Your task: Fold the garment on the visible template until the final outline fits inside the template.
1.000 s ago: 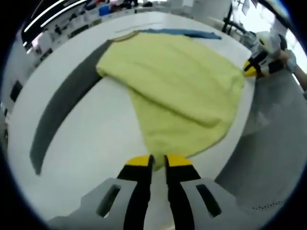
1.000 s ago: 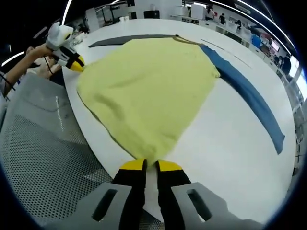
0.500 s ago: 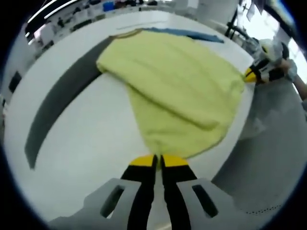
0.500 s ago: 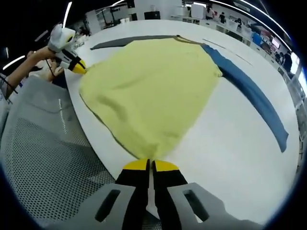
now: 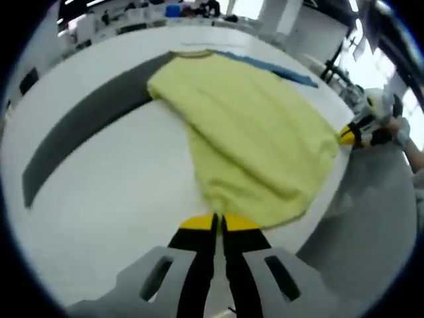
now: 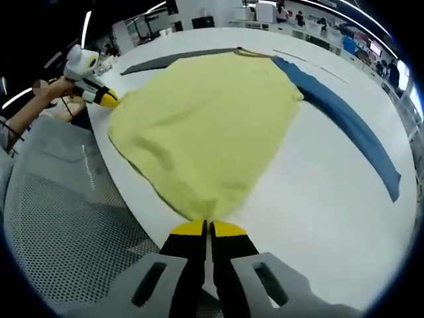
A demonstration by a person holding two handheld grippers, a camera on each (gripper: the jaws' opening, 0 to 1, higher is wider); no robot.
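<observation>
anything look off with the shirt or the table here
Nothing is damaged or spilled. The yellow garment lies stretched into a wedge on the white table, its two near corners pinched by the left gripper and right gripper, rumpled along the near edge.

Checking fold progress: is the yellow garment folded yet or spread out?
Mostly spread. The yellow garment lies broad over the white table, two corners pinched by the left gripper and right gripper.

You get bright, even overhead light on the white table [image 5: 112,179], with only faint shadows under the yellow garment [image 6: 205,126]. Fisheye bending curves the table's edges strongly. The left gripper view looks soft and slightly smeared; windows glare at its upper right.
</observation>
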